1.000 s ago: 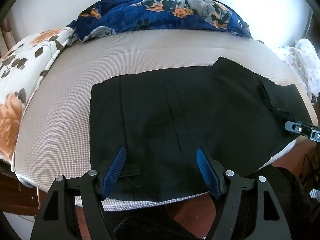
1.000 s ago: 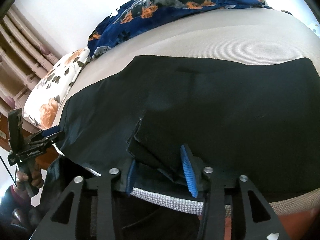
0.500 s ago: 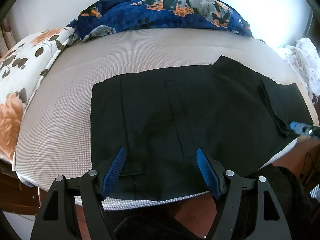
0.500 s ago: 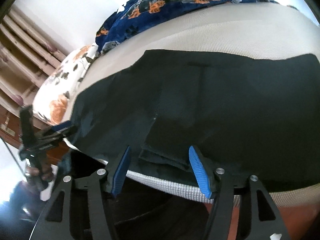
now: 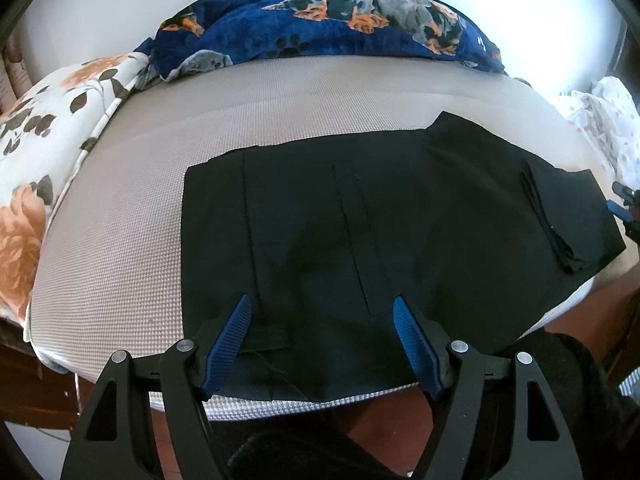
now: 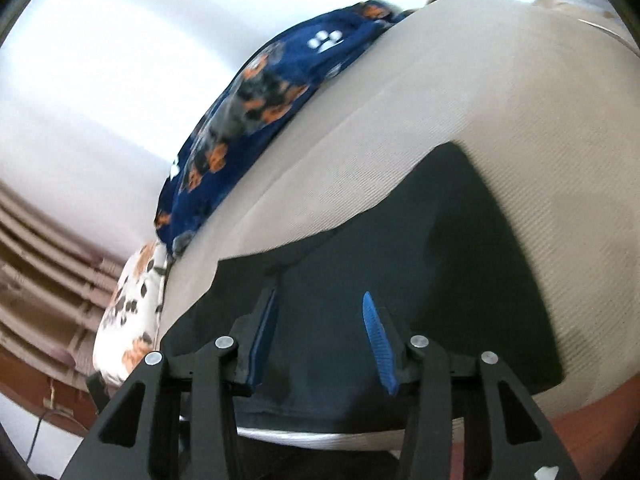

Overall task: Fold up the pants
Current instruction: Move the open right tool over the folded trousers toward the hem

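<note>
Pants [image 5: 360,216], black, lie flat on the grey mattress [image 5: 120,240] in the left wrist view, reaching from mid-mattress to its near edge. At their right end a folded-over piece makes a thicker strip with layered edges. The left gripper [image 5: 322,312] hangs over the pants' near hem with its blue pads spread wide and nothing pinched between them; a small dark tab of the pants lies just beside the left pad. Beyond the pants, at the mattress's far side, sits a blue dog-print blanket [image 5: 328,28], with a floral pillow [image 5: 44,152] to its left and a white spotted cloth [image 5: 608,128] off the pants' right end. The right gripper [image 5: 624,208] shows only as a sliver beside the pants' right edge. In the right wrist view, tilted and blurred, the right gripper [image 6: 320,336] is over the pants [image 6: 440,280] near their front edge, its jaws closing with cloth behind them but no grip visible. The blanket [image 6: 256,104] lies beyond the pants, the pillow [image 6: 132,304] to their left.
</note>
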A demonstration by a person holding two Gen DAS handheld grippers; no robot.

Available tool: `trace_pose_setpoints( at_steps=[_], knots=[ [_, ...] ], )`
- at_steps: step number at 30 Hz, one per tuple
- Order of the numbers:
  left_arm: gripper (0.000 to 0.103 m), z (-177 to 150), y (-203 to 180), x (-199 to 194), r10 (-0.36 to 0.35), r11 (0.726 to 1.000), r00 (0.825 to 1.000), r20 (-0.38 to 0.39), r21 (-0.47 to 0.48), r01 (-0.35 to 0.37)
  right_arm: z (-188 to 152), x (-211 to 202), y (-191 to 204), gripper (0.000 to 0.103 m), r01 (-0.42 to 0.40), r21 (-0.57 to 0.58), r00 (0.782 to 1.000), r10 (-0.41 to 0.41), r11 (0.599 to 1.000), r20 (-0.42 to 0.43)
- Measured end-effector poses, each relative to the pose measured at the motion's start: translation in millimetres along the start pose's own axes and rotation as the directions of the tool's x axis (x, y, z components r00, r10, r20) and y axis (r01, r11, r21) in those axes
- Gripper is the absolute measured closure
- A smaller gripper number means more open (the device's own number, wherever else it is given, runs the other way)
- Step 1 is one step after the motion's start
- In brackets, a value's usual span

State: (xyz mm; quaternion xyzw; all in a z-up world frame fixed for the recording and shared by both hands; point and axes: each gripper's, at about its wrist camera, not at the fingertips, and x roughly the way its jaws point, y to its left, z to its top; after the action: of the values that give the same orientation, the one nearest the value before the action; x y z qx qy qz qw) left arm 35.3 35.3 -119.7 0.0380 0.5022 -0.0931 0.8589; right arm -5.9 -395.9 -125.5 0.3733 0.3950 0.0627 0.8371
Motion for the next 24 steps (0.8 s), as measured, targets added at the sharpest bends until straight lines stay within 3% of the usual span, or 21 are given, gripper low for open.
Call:
trace_pose_setpoints(
  at_steps=[5,16,19,24],
  knots=[
    [0.029,0,-1,0,0.000,1.000,1.000,0.000,-0.001,0.000,9,-7,-27,0.060,-0.006,0.078,0.999,0.003,0.997,0.035],
    [0.029,-1,-3,3,0.002,1.000,1.000,-0.007,-0.006,-0.002,8,-1,-57,0.060,-0.008,0.212,1.000,0.009,0.977,-0.002],
    [0.029,-1,0,2,-0.001,1.000,1.000,-0.005,-0.017,0.001,25,-11,-47,0.060,-0.092,0.192,0.996,0.086,0.977,0.039],
    [0.029,0,3,-1,-0.001,1.000,1.000,0.003,-0.028,0.001,62,-3,-43,0.060,-0.052,0.152,0.998,0.045,0.987,0.046]
  ],
)
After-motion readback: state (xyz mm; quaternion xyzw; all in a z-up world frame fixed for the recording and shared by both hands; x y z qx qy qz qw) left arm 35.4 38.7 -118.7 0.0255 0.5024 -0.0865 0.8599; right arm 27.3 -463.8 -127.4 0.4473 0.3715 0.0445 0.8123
